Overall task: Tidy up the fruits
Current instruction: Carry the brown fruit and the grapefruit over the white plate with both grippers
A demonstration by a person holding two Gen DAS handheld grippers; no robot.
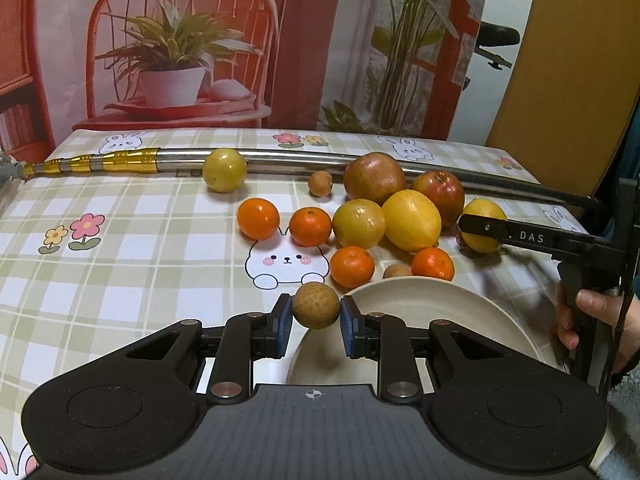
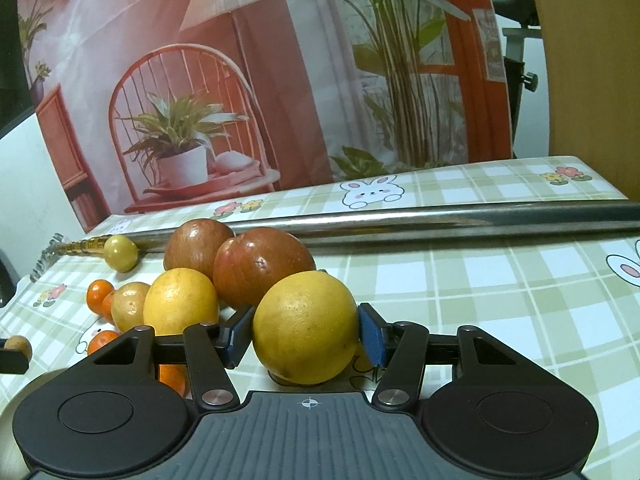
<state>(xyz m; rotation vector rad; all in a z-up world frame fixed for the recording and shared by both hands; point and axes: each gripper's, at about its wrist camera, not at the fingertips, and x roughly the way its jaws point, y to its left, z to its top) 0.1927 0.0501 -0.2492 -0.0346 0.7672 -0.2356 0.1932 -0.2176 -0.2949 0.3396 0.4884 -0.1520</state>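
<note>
My left gripper [image 1: 316,318] is shut on a small brown longan [image 1: 316,305], held just above the left rim of a cream plate [image 1: 424,304]. My right gripper [image 2: 306,334] is shut on a large yellow citrus [image 2: 305,328] that rests on the tablecloth; it shows in the left wrist view [image 1: 482,220] behind the right gripper's arm. A cluster of fruit lies beyond the plate: two red apples [image 1: 374,178], yellow citrus [image 1: 411,220], several tangerines [image 1: 258,218] and two more longans [image 1: 320,183].
A long metal rod [image 1: 300,158] with a gold-banded end lies across the back of the table. A lone yellow fruit [image 1: 224,170] leans against it. The checked tablecloth [image 1: 120,272] spreads to the left. A printed backdrop stands behind the table.
</note>
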